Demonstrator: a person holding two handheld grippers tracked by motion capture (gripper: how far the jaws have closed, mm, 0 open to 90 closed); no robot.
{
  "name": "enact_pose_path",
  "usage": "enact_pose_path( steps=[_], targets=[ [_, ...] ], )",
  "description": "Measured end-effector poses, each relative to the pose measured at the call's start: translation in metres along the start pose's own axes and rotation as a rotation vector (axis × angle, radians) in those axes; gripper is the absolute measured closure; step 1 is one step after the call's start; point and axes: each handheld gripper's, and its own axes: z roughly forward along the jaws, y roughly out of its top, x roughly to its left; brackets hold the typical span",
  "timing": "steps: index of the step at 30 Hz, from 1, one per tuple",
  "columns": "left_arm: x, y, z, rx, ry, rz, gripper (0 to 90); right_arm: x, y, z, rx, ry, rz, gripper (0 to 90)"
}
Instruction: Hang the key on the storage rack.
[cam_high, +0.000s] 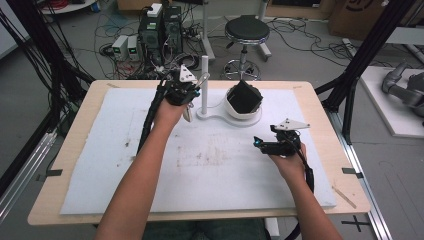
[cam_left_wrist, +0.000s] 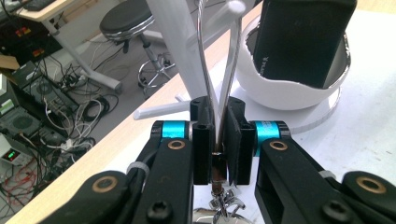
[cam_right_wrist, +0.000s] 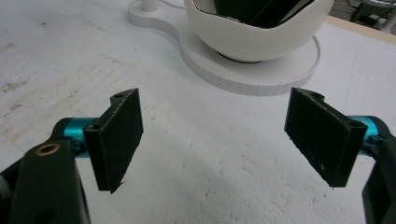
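Left gripper (cam_high: 196, 86): jaws clamped on a thin metal loop (cam_left_wrist: 219, 70), held against the white stand's post (cam_high: 204, 80) | white bowl (cam_high: 243, 107): holds a black box | right gripper (cam_high: 263, 144): wide open, empty, hovering over mat (cam_high: 210, 165) | hanging apparently unfinished.

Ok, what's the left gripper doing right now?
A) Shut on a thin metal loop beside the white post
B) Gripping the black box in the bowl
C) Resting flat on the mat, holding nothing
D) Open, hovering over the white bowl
A: in the left gripper view the left gripper is closed on the thin metal loop, next to the white post; the black box sits untouched in the white bowl.
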Motion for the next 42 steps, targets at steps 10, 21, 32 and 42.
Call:
enact_pose_path(
  steps=[10,21,32,42],
  targets=[
    [0.002,-0.004,0.004,0.011,-0.003,-0.010,82.1,-0.001,0.000,0.000,0.001,0.002,0.003,19.6],
    [0.003,-0.007,0.004,0.011,-0.017,-0.034,66.8,0.000,0.000,0.000,-0.001,0.003,0.002,19.6],
    [0.009,-0.012,-0.019,-0.053,-0.069,-0.104,44.6,0.000,0.000,0.000,-0.004,-0.002,-0.002,19.6],
    [0.014,-0.030,-0.043,-0.103,-0.115,-0.140,31.6,0.000,0.000,-0.001,-0.010,-0.008,0.004,19.6]
  ],
)
